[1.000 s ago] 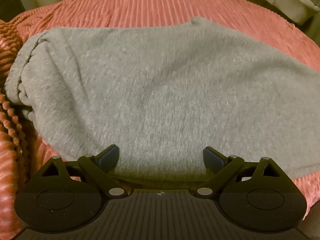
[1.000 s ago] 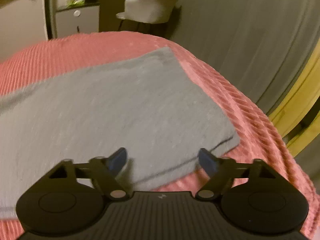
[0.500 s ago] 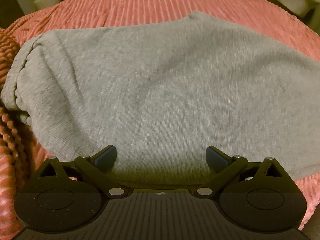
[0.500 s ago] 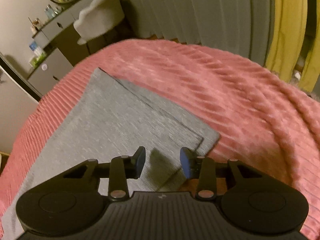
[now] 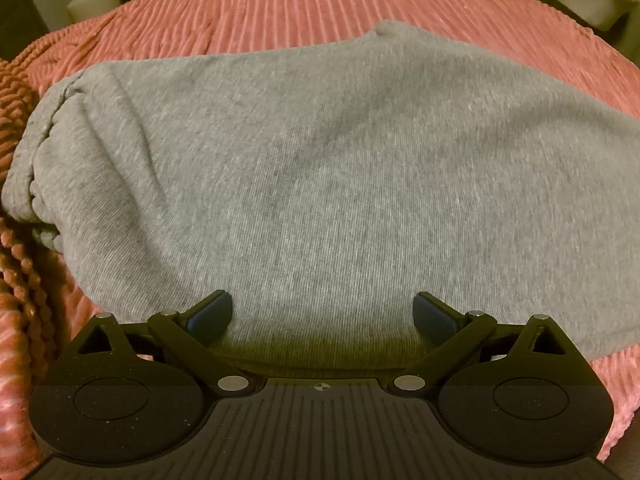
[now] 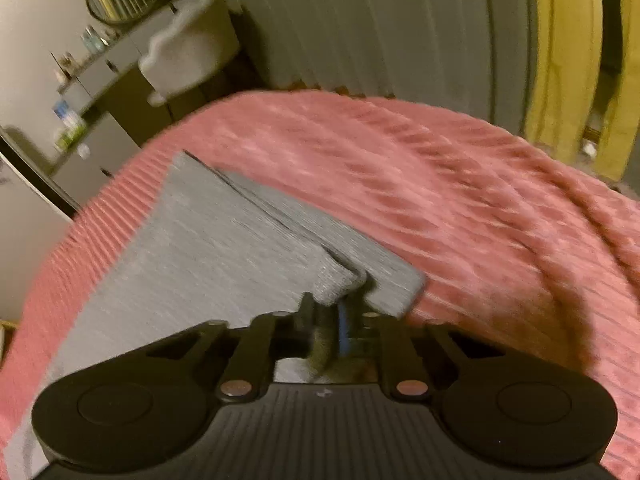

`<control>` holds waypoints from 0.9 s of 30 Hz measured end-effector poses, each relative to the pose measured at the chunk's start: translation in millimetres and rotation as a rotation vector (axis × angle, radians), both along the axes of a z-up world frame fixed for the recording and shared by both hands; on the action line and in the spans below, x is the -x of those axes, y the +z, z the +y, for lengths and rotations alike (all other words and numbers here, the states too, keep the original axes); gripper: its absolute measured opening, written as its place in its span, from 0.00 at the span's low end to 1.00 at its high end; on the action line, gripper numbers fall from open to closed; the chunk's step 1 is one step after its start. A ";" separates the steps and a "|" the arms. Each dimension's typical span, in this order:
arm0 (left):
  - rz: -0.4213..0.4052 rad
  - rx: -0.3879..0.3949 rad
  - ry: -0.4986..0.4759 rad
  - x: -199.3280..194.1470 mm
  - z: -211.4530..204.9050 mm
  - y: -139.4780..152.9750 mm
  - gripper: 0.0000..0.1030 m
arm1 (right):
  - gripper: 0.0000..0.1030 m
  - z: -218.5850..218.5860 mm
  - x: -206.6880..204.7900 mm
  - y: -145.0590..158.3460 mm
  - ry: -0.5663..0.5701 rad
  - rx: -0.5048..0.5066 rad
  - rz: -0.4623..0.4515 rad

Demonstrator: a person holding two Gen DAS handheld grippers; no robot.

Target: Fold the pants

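Observation:
Grey pants [image 5: 328, 184] lie spread on a pink ribbed bedspread [image 5: 304, 12], the gathered waistband at the left in the left wrist view. My left gripper [image 5: 322, 316] is open and rests at the near edge of the fabric, holding nothing. In the right wrist view the pants' leg end [image 6: 224, 248] lies in two layers, and my right gripper [image 6: 334, 316] is shut on the near corner of the top layer, which bunches between the jaws.
A knitted orange-brown throw [image 5: 16, 264] lies at the bed's left edge. A pale chair [image 6: 188, 56] and a dresser [image 6: 100, 92] stand beyond the bed, with grey and yellow curtains [image 6: 560, 48] to the right.
My right gripper swung toward the leg-end corner, closed from wide open, and now pinches the top layer's corner. My left gripper stayed open and crept slightly forward over the fabric.

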State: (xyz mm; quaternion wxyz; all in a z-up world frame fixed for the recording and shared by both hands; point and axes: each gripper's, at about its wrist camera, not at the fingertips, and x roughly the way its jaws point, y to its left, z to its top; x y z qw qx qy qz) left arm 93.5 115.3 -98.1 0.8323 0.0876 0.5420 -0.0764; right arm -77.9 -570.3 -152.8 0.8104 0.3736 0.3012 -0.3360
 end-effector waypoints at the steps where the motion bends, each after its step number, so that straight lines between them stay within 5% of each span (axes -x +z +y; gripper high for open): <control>1: 0.000 0.000 -0.002 0.0 -0.1 -0.2 0.98 | 0.09 -0.1 -3.0 -1.5 0.005 0.003 0.007; 6: 0.000 -0.015 -0.009 -0.3 -1.6 -1.1 0.99 | 0.10 -3.0 -14.3 -13.2 0.003 -0.028 0.037; 10: 0.001 -0.027 -0.013 -0.3 -3.3 -1.1 0.99 | 0.02 10.9 -21.7 1.4 0.033 0.115 0.123; 16: -0.008 -0.079 -0.030 4.8 -11.5 4.0 0.99 | 0.02 14.0 -5.3 36.0 0.050 0.245 0.090; 19: -0.026 -0.086 -0.046 13.1 -18.1 10.1 0.99 | 0.02 21.9 -4.8 35.6 0.075 0.323 0.145; 24: -0.041 -0.048 -0.101 23.9 -25.5 16.4 0.98 | 0.02 18.4 -17.8 -8.1 0.099 0.331 0.296; 27: -0.061 -0.046 -0.111 25.4 -23.6 18.7 0.98 | 0.08 30.6 -29.5 1.6 0.113 0.438 0.349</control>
